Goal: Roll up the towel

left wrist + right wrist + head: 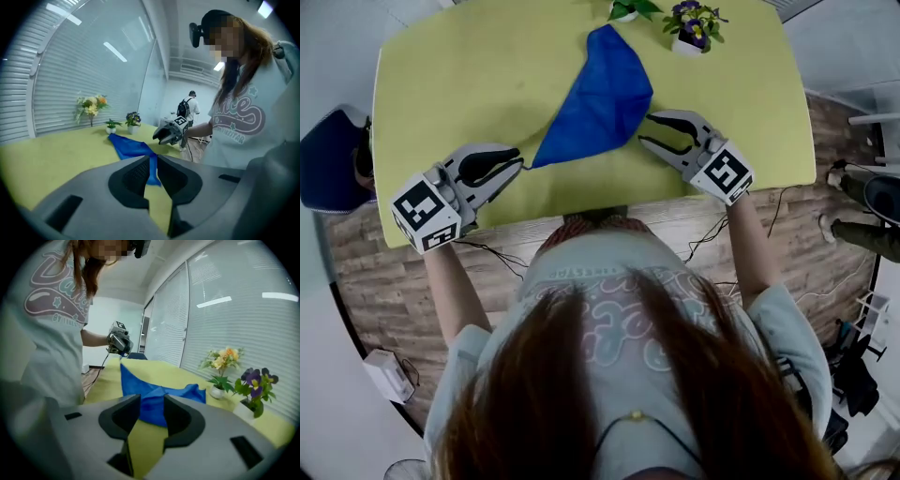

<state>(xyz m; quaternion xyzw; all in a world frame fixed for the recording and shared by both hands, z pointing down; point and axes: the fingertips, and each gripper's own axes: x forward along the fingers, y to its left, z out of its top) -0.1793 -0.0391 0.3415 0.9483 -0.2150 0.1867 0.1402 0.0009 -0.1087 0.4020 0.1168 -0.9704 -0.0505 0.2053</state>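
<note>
Jaws of the left gripper (152, 158) pressed together on a thin blue corner of the towel (602, 92), jaws of the right gripper (151, 401) spread, with the cloth's near edge showing in the gap but touched by neither pad. The towel lies unrolled and loosely creased on the yellow-green worktop (450, 84). It forms a rough triangle running from the potted plants (694, 23) at 12 o'clock down to its pinched tip at 7 o'clock, where the left gripper sits; the right gripper is just beside the cloth's edge at 4 o'clock. Judged from this, the work is at its opening step, taking hold of the near side, with no turn of the roll yet made. The next move seems to call for the right jaws to close on that edge, then for both hands to draw the cloth flat and square before the first turn. Only the head view gives the towel's whole outline and both grippers at once. The left gripper view alone shows the blue strip caught between its tips, and a person with a backpack (187, 107) far behind. The right gripper view alone shows the raised crease across the cloth, and both gripper views catch yellow flowers (91, 106) that the head view leaves out.
</note>
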